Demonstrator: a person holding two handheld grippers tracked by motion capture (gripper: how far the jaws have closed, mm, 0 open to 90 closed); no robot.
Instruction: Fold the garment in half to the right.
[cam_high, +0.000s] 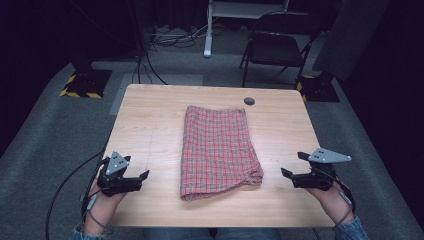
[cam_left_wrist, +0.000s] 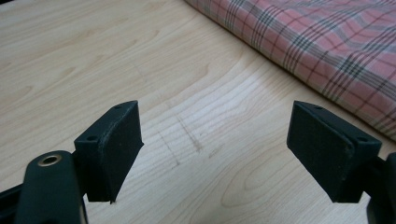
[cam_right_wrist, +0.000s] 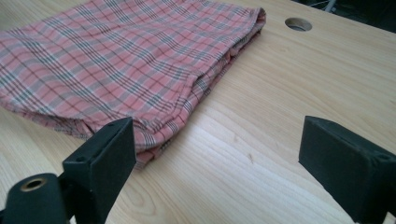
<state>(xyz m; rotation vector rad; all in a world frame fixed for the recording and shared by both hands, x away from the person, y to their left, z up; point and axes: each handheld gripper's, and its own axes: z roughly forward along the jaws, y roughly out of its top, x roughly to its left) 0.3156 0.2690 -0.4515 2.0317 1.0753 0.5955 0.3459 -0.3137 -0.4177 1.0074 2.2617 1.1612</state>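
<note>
Grippers, left (cam_high: 142, 176) and right (cam_high: 289, 171), wait open beside the folded cloth (cam_high: 218, 150); next they should grasp its near edge.

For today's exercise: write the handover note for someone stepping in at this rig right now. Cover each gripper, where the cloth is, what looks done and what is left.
Left gripper: open, nothing between its jaws, over bare wood left of the cloth.
Right gripper: open, empty, just right of the cloth's near corner.
Plaid cloth: lies folded in the middle of the table, long side running away from the person, near right corner a little bunched.
Done: the cloth appears folded at least once.
Left: neither gripper touches it. Probably grip the near corners next, for another fold or to tidy that corner.
</note>
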